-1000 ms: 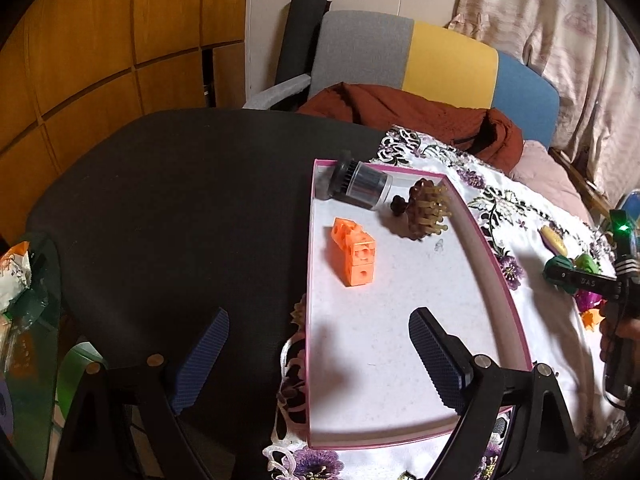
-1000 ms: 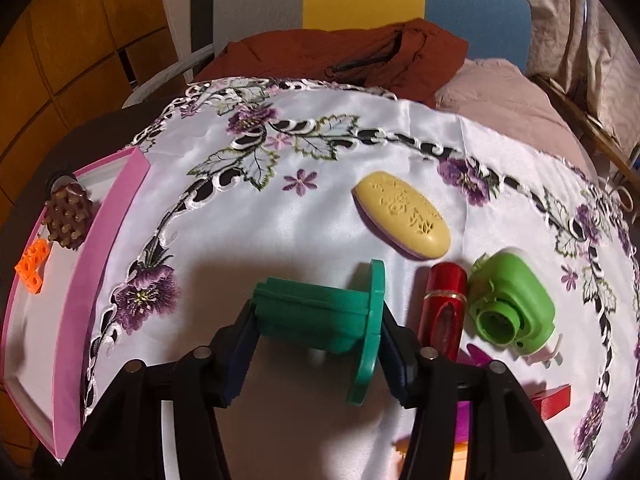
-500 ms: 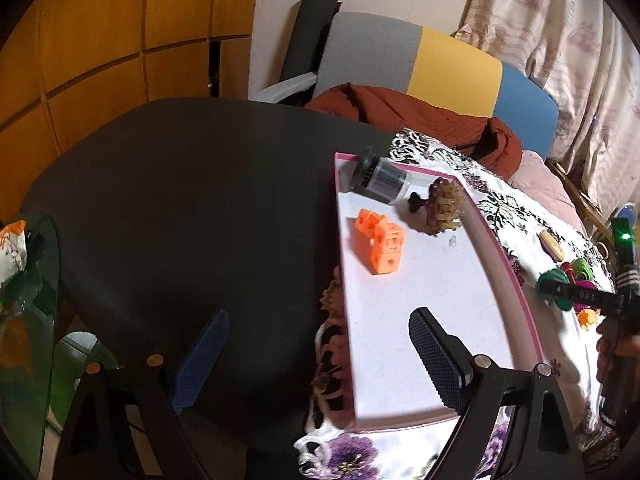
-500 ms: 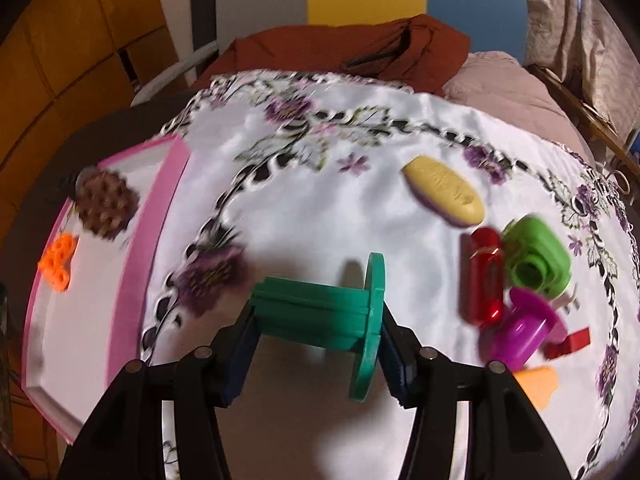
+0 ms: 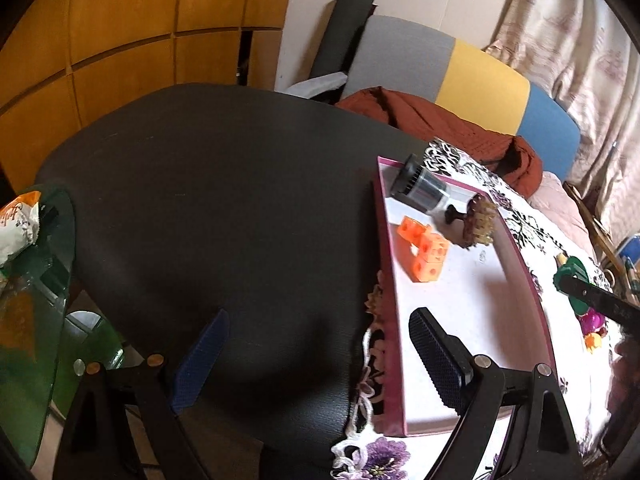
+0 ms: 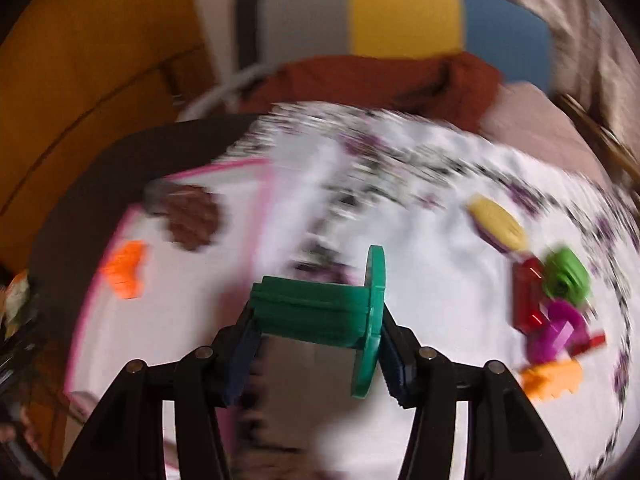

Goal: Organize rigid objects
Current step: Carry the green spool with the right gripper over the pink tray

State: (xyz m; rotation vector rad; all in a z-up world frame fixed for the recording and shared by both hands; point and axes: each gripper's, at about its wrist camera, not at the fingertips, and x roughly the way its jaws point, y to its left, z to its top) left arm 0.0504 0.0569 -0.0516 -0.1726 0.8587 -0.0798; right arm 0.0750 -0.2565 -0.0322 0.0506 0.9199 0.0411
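Observation:
My right gripper [image 6: 316, 344] is shut on a green plastic spool [image 6: 320, 312], held above the flowered cloth just right of the pink-rimmed tray [image 6: 264, 200]. In the tray lie an orange block piece [image 6: 124, 268] and a brown spiky piece [image 6: 192, 220]. In the left wrist view the tray [image 5: 386, 288] also holds a dark cylinder [image 5: 420, 190], the orange blocks [image 5: 426, 252] and the brown spiky piece [image 5: 478, 220]. My left gripper [image 5: 316, 356] is open, with one finger over the black table and the other over the tray's near end. The green spool [image 5: 570, 276] shows at the right edge.
On the cloth to the right lie a yellow oval piece [image 6: 500, 224], a red piece [image 6: 528, 296], a light green piece [image 6: 566, 276], a magenta piece [image 6: 560, 328] and an orange piece [image 6: 554, 378]. A glass side table [image 5: 28, 320] stands at the left. A chair with a rust cloth [image 5: 432, 124] stands behind.
My right gripper has carried the green spool left toward the tray and a little higher. The left gripper has shifted left, so the tray sits further right in its view.

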